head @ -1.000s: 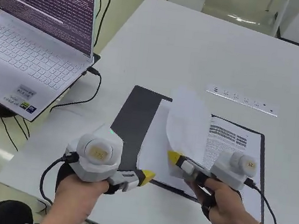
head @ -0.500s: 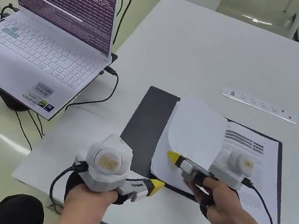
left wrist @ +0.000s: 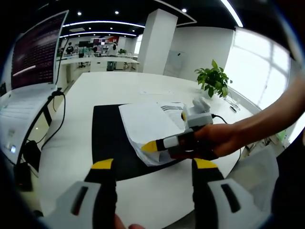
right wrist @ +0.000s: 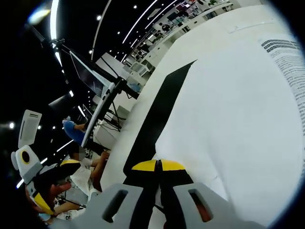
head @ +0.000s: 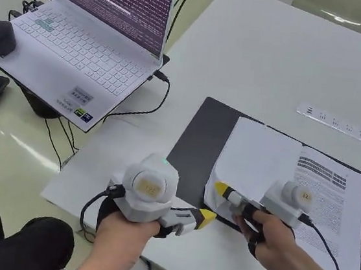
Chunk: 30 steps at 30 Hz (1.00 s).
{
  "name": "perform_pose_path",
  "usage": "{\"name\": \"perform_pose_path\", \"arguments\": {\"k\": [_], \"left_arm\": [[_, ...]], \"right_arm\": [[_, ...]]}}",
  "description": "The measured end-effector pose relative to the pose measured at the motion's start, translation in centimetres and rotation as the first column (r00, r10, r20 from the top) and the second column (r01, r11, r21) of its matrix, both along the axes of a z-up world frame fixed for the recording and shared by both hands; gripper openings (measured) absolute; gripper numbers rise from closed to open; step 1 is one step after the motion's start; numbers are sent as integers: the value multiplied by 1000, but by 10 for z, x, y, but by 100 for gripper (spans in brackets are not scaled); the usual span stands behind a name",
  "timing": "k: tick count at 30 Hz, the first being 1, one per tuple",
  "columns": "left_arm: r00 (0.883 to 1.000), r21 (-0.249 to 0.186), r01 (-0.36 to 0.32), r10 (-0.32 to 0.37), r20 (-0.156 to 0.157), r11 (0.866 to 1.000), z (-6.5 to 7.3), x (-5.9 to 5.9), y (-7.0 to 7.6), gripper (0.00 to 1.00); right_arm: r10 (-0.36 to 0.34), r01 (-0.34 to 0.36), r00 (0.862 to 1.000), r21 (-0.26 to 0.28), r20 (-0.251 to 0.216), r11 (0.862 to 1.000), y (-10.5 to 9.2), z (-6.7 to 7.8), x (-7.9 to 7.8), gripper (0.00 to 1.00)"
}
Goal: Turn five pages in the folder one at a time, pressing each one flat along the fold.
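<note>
While a single page (head: 262,164) arches over the fold, its near corner is pinched between the closed jaws of the right gripper (head: 220,190), a hold judged to let the sheet be laid over without creasing. Just left of that gripper, the left gripper (head: 205,218) is held clear of the paper, its jaws spread wide with nothing between them, apparently in readiness for pressing along the fold. Ahead of both tips, the folder (head: 196,143) lies open on the white table (head: 262,46). Its black inner cover is bared in front of the left gripper, and a printed sheet (head: 330,191) is exposed to the right of the right gripper. The lifted page is judged not yet flat. Farther off, a laptop (head: 85,52) is seen well to the left gripper's left, and a power strip (head: 345,124) lies beyond the folder.
</note>
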<state>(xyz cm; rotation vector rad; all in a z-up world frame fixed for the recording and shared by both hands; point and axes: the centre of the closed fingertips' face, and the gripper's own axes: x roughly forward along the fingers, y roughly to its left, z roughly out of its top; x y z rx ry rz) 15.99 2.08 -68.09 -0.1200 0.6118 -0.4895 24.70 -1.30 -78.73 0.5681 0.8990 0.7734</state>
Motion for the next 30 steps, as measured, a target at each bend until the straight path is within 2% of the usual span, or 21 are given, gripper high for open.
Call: {"name": "perform_pose_path", "arguments": {"k": [2,8,15,21,23,25,28,30], "left_arm": [[1000,2,-4,4,0,1000,0,0,2,64],[1000,6,-13,13,-5,1000,-1,-2,6,64],[1000,13,3,-3,-13,1000,-3,-2,1,64],[1000,9,20,-20,-23,1000,-8,3,-4,63],[999,26,43,-42,-25,999,-11,6,-7,62],[998,38,54,-53,-26,998,-14,11,-8,60],[998,31,59,-59,-25,998,-16,19,-10,57],[998,31,64,-63,-24,997,-19,22,-13,53]], "right_arm": [[-10,10,1000,-6,-10,1000,-1,-6,1,0],[-32,32,999,0,-3,999,3,-8,5,0],[-54,54,998,25,-17,998,3,-8,7,1],[7,-8,1000,53,14,999,11,1,3,15],[7,-7,1000,60,7,998,11,2,3,17],[14,-14,1000,85,1,996,13,5,1,21],[30,-27,999,157,-18,987,18,17,-4,32],[41,-38,999,170,-16,985,17,21,-6,38]]}}
